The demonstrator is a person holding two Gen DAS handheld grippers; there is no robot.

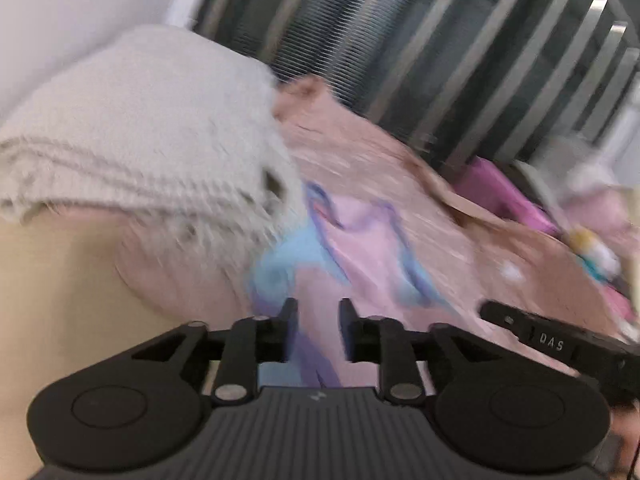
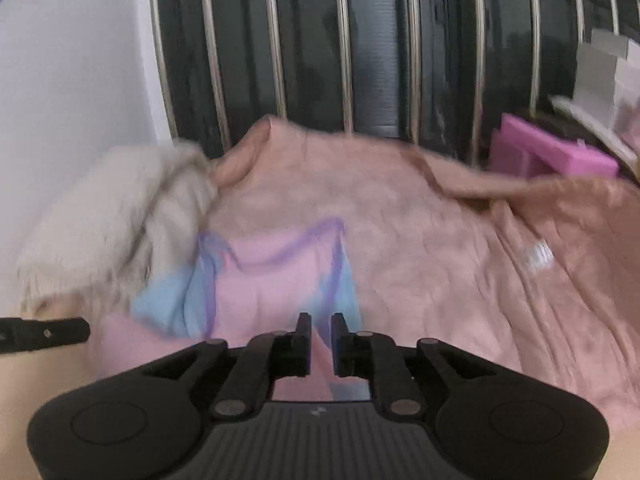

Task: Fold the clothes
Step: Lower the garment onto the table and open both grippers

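Pink garment (image 2: 400, 240) spread on tabletop (image 1: 60, 280), just beyond both claws. Left claw (image 1: 319, 320) released, gap clear. Right claw (image 2: 320, 330) narrowly parted, gripping nothing.

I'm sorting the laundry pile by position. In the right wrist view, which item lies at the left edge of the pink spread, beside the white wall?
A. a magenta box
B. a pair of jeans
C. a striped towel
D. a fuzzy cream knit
D: the fuzzy cream knit lies at the left edge of the pink spread; the magenta box sits far right.
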